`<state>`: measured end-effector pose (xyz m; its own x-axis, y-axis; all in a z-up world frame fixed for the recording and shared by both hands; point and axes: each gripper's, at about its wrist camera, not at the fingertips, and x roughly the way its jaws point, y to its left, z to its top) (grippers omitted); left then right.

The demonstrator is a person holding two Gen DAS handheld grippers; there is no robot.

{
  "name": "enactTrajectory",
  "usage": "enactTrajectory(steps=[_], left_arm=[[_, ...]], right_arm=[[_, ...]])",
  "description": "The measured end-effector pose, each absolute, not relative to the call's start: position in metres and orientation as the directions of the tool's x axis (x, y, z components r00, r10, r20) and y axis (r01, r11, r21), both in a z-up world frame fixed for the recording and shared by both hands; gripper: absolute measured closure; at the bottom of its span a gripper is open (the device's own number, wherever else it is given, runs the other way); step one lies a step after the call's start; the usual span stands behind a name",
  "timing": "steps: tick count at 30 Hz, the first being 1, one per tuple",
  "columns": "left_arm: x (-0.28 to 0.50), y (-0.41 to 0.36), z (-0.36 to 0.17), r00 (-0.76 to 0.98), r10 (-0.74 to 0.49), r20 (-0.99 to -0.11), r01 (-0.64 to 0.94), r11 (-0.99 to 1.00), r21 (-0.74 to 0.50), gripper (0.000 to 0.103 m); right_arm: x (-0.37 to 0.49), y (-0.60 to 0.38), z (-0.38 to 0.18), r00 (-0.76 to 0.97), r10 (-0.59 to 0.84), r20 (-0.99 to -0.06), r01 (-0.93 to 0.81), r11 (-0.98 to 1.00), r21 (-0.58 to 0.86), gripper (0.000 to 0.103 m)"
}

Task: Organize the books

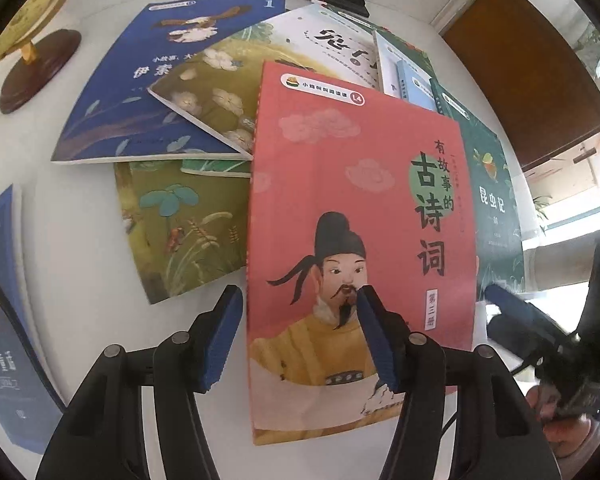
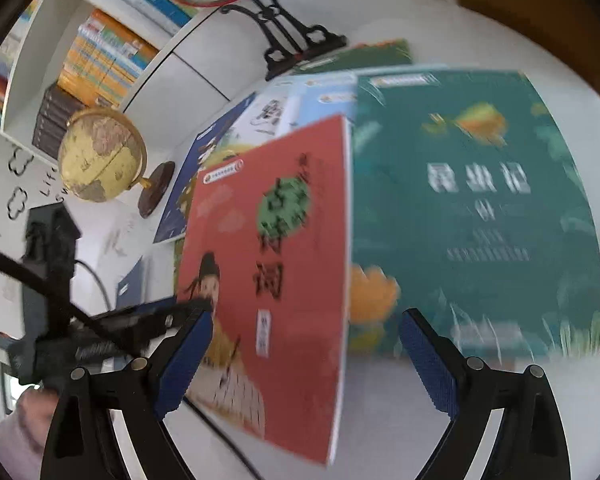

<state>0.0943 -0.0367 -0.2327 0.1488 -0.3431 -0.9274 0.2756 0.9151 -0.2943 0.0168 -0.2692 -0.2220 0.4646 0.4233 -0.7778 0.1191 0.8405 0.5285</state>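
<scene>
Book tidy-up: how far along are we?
Done: nothing visible; books lie fanned and overlapping on the table. In hand: left gripper and right gripper, both open, straddle opposite edges of the red book, no grip yet. Remaining: the red book, blue book, teal book and the rest need stacking.

The right gripper (image 2: 306,354) has its jaws wide apart over a white table (image 2: 400,408), and the red book (image 2: 284,264) passes between them, touching no pad. Beside it lies a green book (image 2: 476,216); a globe (image 2: 100,156) stands at left.
</scene>
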Motion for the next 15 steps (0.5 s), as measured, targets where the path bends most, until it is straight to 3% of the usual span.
enactTrajectory(steps=[7, 9, 10, 11, 15], left_arm=[[0.099, -0.029, -0.244, 0.108, -0.395, -0.912, 0.217, 0.905, -0.366, 0.043], [0.098, -0.026, -0.243, 0.11, -0.395, -0.912, 0.22, 0.905, -0.365, 0.042], [0.097, -0.027, -0.242, 0.111, -0.391, -0.914, 0.225, 0.906, -0.36, 0.042], [0.096, -0.028, -0.241, 0.108, -0.385, -0.917, 0.231, 0.907, -0.353, 0.042], [0.095, -0.029, -0.242, 0.081, -0.407, -0.91, 0.242, 0.893, -0.379, 0.043]], right_arm=[[0.013, -0.268, -0.225, 0.407, 0.459, -0.79, 0.093, 0.839, 0.535, 0.009], [0.014, -0.267, -0.229, 0.364, 0.492, -0.791, 0.096, 0.825, 0.557, 0.022], [0.013, -0.268, -0.233, 0.343, 0.516, -0.785, 0.102, 0.81, 0.577, 0.038], [0.012, -0.268, -0.242, 0.307, 0.548, -0.778, 0.123, 0.788, 0.604, 0.046], [0.011, -0.272, -0.249, 0.336, 0.586, -0.738, 0.128, 0.748, 0.652, 0.046]])
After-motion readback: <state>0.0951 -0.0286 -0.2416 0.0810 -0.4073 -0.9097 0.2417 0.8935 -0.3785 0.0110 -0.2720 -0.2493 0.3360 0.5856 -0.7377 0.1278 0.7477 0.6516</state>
